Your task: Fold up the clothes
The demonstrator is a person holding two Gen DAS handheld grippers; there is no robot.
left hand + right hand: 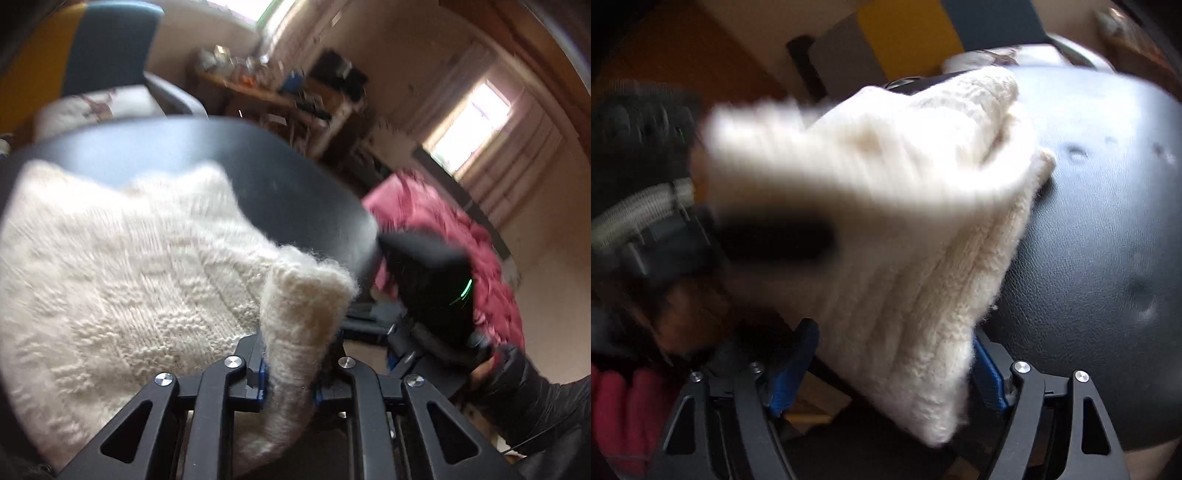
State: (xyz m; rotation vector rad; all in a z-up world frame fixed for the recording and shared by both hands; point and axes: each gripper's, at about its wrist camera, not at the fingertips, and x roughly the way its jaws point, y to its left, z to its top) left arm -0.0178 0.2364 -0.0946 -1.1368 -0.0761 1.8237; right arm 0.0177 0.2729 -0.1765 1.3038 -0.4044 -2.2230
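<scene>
Sweater [886,229] hides both hand-held gripper tips, apparently pinched, edges blurred.

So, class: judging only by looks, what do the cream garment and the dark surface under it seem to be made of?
Cream garment: probably wool or a wool-like yarn, chunky hand-style knit, with visible stitch ribs and a fuzzy halo along the edges.
Dark surface: looks like leather or faux leather, black with a soft sheen, fine grain and shallow dimples. Which of the two it is cannot be told.
</scene>
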